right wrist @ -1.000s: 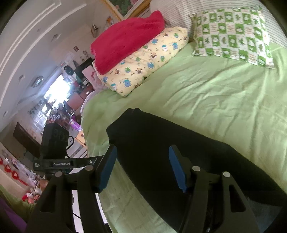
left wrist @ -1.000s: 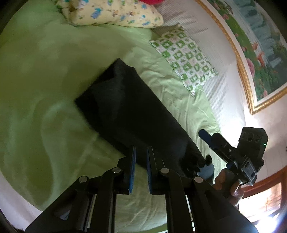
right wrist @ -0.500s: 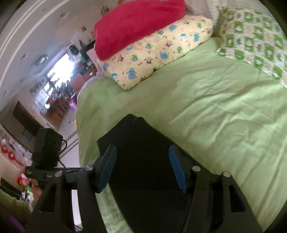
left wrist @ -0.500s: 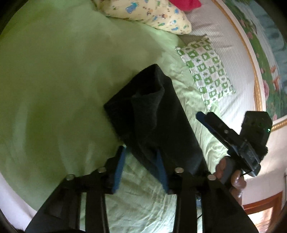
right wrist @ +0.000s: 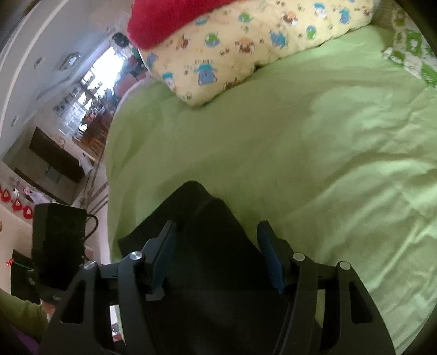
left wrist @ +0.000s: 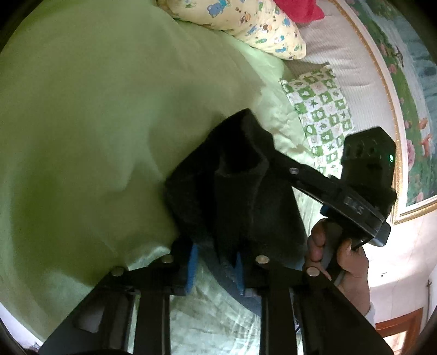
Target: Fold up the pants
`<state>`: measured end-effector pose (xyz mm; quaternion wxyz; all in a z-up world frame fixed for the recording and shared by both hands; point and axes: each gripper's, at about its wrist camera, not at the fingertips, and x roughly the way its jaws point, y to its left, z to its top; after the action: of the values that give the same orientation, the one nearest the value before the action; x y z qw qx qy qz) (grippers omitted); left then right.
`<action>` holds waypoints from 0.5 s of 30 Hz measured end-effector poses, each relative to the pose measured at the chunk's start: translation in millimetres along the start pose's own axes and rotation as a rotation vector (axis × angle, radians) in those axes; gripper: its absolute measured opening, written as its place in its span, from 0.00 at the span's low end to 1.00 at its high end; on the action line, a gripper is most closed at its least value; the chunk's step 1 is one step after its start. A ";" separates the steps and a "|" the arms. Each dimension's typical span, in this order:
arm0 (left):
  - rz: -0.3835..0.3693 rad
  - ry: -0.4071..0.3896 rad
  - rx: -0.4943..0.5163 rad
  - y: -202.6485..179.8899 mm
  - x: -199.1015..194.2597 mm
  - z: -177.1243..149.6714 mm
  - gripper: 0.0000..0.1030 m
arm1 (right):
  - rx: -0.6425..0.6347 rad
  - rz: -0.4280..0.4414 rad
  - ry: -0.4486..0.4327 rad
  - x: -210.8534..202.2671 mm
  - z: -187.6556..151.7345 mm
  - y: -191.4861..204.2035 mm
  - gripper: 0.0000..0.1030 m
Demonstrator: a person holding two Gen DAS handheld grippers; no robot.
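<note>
Left gripper, angled down, jaws closing around dark folded fabric pants; contact unclear. Right gripper, jaws closing astride pants, pads apart; fingertips hidden in left view.

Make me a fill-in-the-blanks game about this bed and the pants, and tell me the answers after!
1. The pants lying on the bed are ____ in colour.
2. The bedsheet under them is light ____.
3. A ____ blanket lies on top of the yellow cartoon pillow.
4. The pillow by the striped headboard has green and white ____.

Missing words: black; green; red; squares
</note>
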<state>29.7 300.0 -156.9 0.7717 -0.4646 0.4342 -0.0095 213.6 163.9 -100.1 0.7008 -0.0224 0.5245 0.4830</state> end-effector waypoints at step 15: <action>-0.057 -0.058 0.146 -76.8 -29.1 -3.8 0.12 | 0.029 0.056 -0.227 -85.8 -26.2 18.6 0.22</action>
<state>38.9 265.9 -82.6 0.8153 -0.4191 0.3964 -0.0495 183.3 103.6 -38.1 0.7423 0.0573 0.4489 0.4941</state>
